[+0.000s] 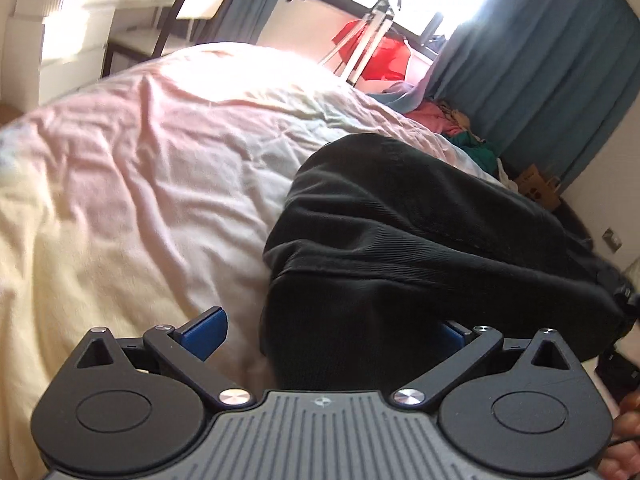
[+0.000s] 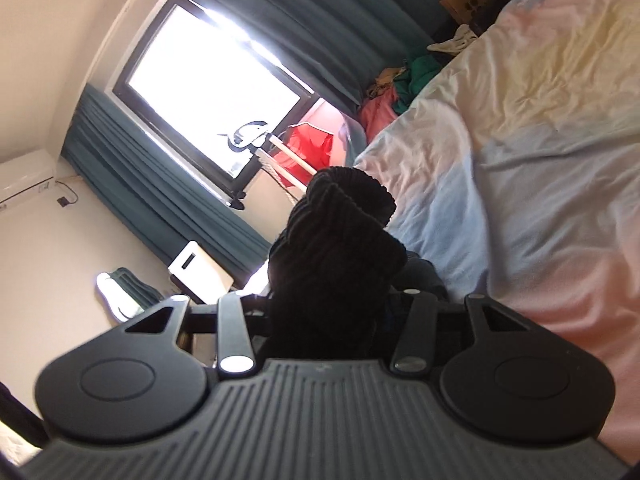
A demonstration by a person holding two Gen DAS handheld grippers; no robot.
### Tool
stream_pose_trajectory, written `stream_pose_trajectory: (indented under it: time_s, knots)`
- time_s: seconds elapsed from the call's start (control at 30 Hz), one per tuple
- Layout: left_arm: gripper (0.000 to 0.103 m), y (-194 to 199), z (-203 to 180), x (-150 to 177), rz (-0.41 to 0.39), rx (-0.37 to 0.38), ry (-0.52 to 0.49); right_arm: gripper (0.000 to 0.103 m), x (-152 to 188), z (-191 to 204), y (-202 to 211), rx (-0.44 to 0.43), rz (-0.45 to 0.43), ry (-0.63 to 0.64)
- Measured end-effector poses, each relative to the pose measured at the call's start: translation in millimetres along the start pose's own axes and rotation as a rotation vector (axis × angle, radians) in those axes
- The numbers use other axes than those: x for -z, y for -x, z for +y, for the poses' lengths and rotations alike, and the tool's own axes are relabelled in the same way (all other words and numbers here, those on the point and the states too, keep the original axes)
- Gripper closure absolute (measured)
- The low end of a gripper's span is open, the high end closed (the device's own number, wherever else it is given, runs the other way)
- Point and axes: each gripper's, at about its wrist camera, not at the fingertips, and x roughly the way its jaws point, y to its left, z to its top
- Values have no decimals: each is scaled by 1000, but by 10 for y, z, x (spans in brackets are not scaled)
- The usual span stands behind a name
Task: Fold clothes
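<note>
A black ribbed garment lies on the pastel bedsheet, stretching to the right edge of the left wrist view. My left gripper is open, its blue pads spread wide; the garment's near edge lies between the fingers and hides the right pad. My right gripper is shut on a bunched end of the same black garment, which it holds up off the bed, with the camera rolled sideways.
A window with teal curtains lies beyond the bed. Red cloth on a drying rack and a heap of coloured clothes sit by the curtain. A cardboard box stands on the floor. White furniture is far left.
</note>
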Motion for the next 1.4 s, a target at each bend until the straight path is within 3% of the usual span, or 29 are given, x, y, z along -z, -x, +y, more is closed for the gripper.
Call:
stream_pose_trajectory:
  time_s: [0.1,0.3,0.37,0.5,0.57,0.63,0.73,0.83,0.93,1.03,1.13,1.2,1.4]
  knots:
    - [0,-62,179,-11,58,20,115,53,66,-247,-55,74,69,-57]
    - [0,53,72,40,10,-45,29,46,134,-450,-104,91,152,-163]
    - [0,73,78,51,7,-57,29,40,138,-388,-100,122,171,-101]
    - [0,72,174,45,37,-57,99,16,189,-202,-115,217,206,104]
    - [0,64,235,42,49,-50,135,17,224,-169,-157,224,238,162]
    - [0,66,249,42,53,-54,141,18,254,-280,-219,202,287,94]
    - [0,67,247,48,55,-55,137,8,297,-512,-292,170,324,-48]
    - [0,63,258,39,56,-55,138,0,333,-581,-380,124,343,-97]
    - [0,59,268,30,58,-55,140,1,336,-546,-421,25,376,-146]
    - [0,60,293,15,51,-56,157,1,339,-235,-270,-61,361,-16]
    - [0,70,282,9,40,-64,162,3,373,-220,-265,-25,367,-10]
    - [0,61,252,9,51,-48,148,21,395,-257,-285,12,374,-28]
    - [0,143,71,15,111,55,25,47,400,-272,-265,76,379,-14]
